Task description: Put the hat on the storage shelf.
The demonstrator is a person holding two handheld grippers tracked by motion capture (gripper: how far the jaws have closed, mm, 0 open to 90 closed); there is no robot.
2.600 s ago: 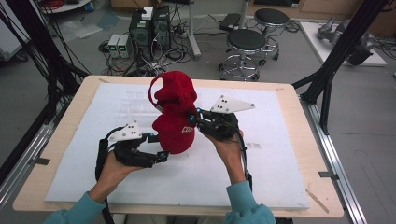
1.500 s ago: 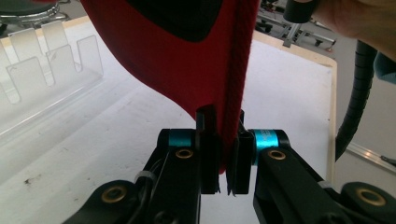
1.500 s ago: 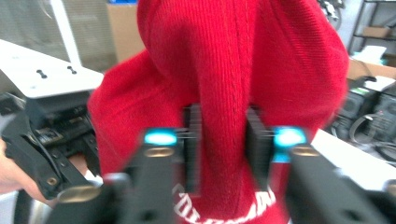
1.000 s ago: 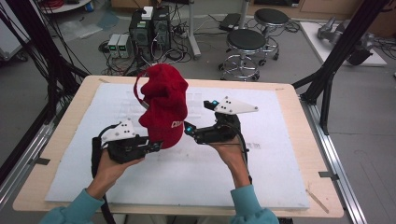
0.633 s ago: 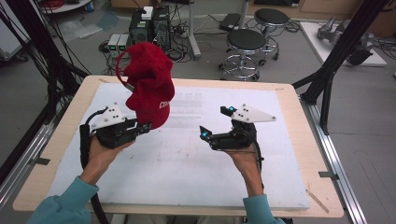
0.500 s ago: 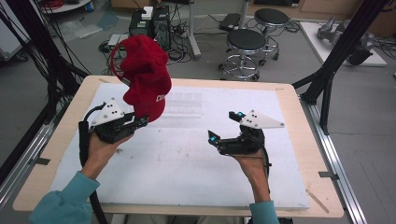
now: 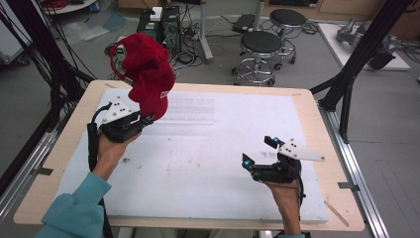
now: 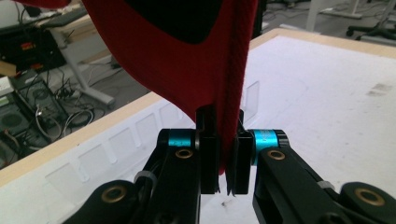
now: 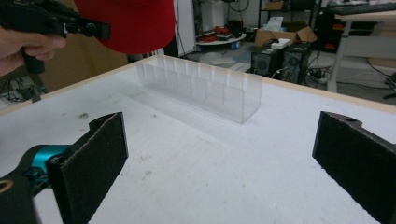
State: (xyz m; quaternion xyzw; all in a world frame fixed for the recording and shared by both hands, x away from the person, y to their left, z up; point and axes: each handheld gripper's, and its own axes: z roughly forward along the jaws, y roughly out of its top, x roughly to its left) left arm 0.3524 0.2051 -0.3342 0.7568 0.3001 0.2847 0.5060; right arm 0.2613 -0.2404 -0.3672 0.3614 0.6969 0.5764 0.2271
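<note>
— Where is the red cap (image 7: pixel 147 74)?

— I am clamping its edge in my left gripper (image 7: pixel 147 119), lifting it just left of the clear plastic rack (image 7: pixel 190 110).

— And your right gripper (image 7: pixel 257 151)?

— I am holding it wide open and empty, well right of the rack.

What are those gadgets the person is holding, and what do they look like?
Each hand grips a black two-jaw tool. The left gripper and right gripper have teal-blue collars at the jaws, brass-coloured pivot pins, flat black pads and a grey three-cornered plate on top. A black cable trails from each. The sleeves are teal.
</note>
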